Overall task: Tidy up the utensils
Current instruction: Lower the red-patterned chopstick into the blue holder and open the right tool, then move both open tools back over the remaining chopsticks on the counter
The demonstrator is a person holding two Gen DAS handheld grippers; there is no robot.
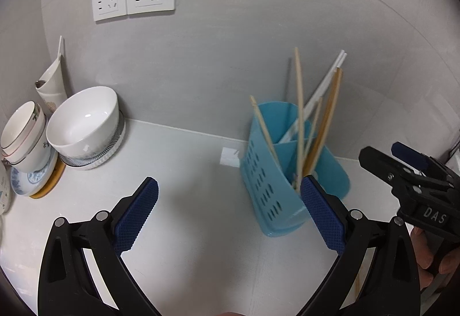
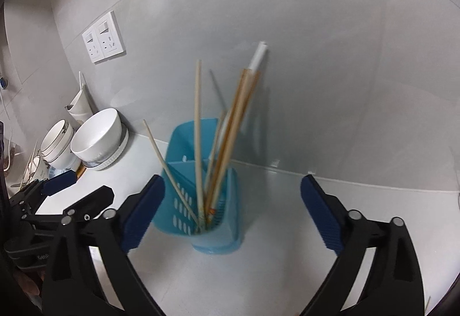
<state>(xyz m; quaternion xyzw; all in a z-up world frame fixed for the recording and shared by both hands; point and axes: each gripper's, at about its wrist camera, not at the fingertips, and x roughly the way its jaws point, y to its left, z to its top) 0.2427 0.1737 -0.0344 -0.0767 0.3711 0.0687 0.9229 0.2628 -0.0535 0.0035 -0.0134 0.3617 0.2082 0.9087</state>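
Chopsticks (image 2: 198, 126) stand leaning at mixed angles in the blue holder (image 2: 201, 218), which sits on the white desk (image 2: 273, 229) near the grey wall (image 2: 316, 71). The right gripper (image 2: 233, 215) is spread wide, holding nothing, the holder between its blue pads without visible contact. The left gripper (image 1: 230, 215) is equally wide and empty, just beside the holder. White bowls (image 1: 86, 120) are stacked far left.

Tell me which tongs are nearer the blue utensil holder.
Right, though it is close. The right tongs open directly in front of the blue utensil holder, framing it. The left tongs sit to its left, with only one pad overlapping the holder.
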